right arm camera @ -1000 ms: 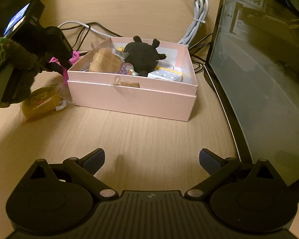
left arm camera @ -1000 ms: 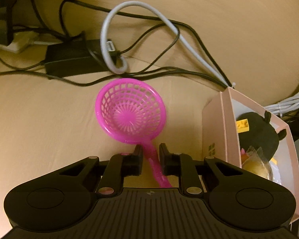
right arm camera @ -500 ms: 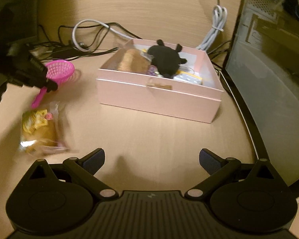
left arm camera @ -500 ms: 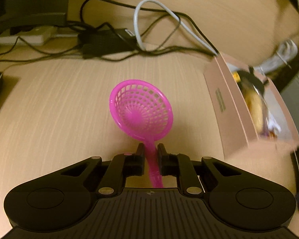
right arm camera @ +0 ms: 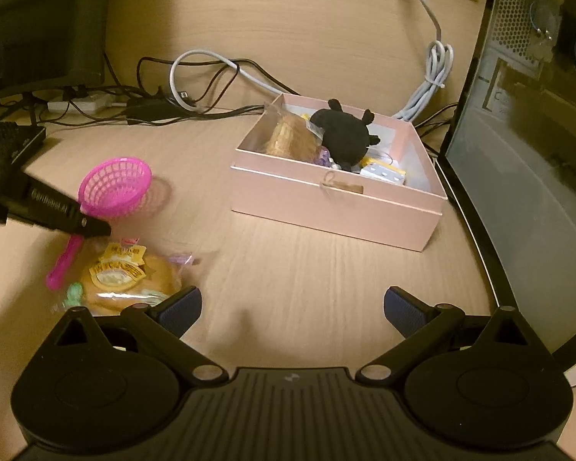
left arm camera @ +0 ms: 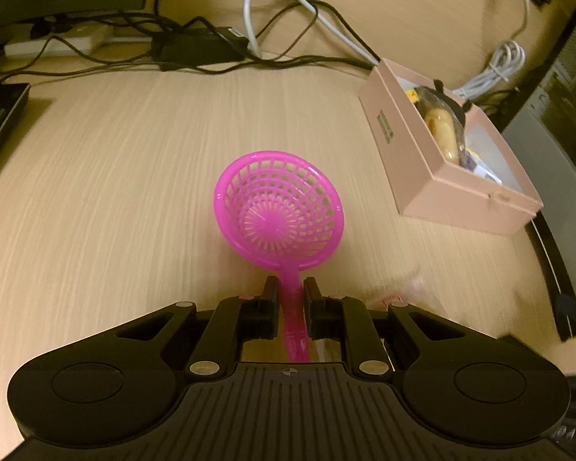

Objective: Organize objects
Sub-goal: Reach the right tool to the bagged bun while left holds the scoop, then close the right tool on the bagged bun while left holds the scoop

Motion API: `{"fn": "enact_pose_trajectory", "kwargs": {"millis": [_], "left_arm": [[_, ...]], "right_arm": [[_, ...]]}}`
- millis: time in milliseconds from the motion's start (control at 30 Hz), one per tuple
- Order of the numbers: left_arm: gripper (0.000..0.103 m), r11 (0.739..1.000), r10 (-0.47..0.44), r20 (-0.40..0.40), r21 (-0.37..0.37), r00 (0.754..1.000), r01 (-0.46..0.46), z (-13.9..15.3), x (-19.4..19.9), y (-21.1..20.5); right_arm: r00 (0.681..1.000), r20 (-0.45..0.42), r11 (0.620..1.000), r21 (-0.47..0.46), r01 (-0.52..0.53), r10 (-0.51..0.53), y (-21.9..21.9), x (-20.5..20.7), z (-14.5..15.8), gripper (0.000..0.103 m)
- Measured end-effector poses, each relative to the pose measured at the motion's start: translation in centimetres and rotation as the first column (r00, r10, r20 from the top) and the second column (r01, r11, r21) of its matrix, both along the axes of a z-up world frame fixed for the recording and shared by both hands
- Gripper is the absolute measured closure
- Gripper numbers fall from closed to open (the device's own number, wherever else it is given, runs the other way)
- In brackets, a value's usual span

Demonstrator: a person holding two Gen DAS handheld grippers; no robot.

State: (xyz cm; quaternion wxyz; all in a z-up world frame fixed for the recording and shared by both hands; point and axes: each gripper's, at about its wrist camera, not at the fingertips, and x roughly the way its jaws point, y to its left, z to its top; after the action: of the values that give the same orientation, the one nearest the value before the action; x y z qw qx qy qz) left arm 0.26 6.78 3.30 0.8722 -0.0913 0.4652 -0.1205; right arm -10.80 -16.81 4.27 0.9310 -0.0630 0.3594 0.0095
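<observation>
pale wood-grain laminate covers the desk i'm working over, lit warm and dim, with the same laminate rising as a back panel behind it. along the back edge lies a tangle of black cables, a black power brick, a white power strip and a looped grey cable; a dark computer case with a glossy side panel stands at the right. my left gripper is clenched on the handle of the pink plastic strainer, a round, shallow basket of open lattice with a radial centre and a thin, flat handle. its long axis runs straight away from my left camera, bowl end forward and tilted up, handle end trailing back between the pads; in the right view the bowl points up and right, toward the box, and the handle tip hangs just above a wrapped bun in crinkly clear film with yellow labels, lying on the desk. the strainer is held above the desk, left of the pink cardboard box and well apart from it. the box is rectangular and open-topped, and holds a black plush toy, another wrapped bun and small bits i can't make out. my right gripper is released, its blue-padded fingers spread wide over bare desk with nothing between them.
</observation>
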Motion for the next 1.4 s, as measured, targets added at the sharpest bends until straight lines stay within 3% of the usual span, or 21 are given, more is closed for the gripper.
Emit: {"fn": "enact_pose_trajectory", "kwargs": {"millis": [233,567,900,1067,1233,1400], "left_arm": [[0.087,1.0,-0.026,0.01,0.009,1.0,0.026,0.3,-1.9,0.0],[0.087,0.999,0.041,0.01,-0.009,0.999,-0.041,0.9,-2.5,3.1],[0.088,0.997,0.068,-0.008,-0.027,0.998,-0.069,0.2,-3.4,4.8],[0.087,0.996,0.088,-0.003,-0.028,0.996,-0.088,0.4,-3.8,5.4],[0.087,0.993,0.112,-0.003,-0.042,0.994,-0.112,0.1,-4.1,5.8],[0.087,0.99,0.127,-0.004,-0.055,0.992,-0.127,0.1,-4.0,6.0]], "right_arm": [[1.0,0.005,1.0,0.017,-0.026,0.026,1.1,-0.1,0.3,0.0],[0.997,-0.046,0.993,0.101,-0.063,0.068,3.6,1.8,1.3,0.0],[0.994,-0.052,0.994,0.058,-0.092,0.095,6.2,2.1,1.1,0.0],[0.996,-0.041,0.994,0.086,-0.072,0.076,6.4,2.3,1.6,0.0],[0.991,-0.111,0.989,0.137,-0.056,0.071,6.9,3.3,0.4,0.0],[0.983,-0.149,0.991,0.095,-0.097,0.111,7.3,2.9,-1.0,0.0]]}}
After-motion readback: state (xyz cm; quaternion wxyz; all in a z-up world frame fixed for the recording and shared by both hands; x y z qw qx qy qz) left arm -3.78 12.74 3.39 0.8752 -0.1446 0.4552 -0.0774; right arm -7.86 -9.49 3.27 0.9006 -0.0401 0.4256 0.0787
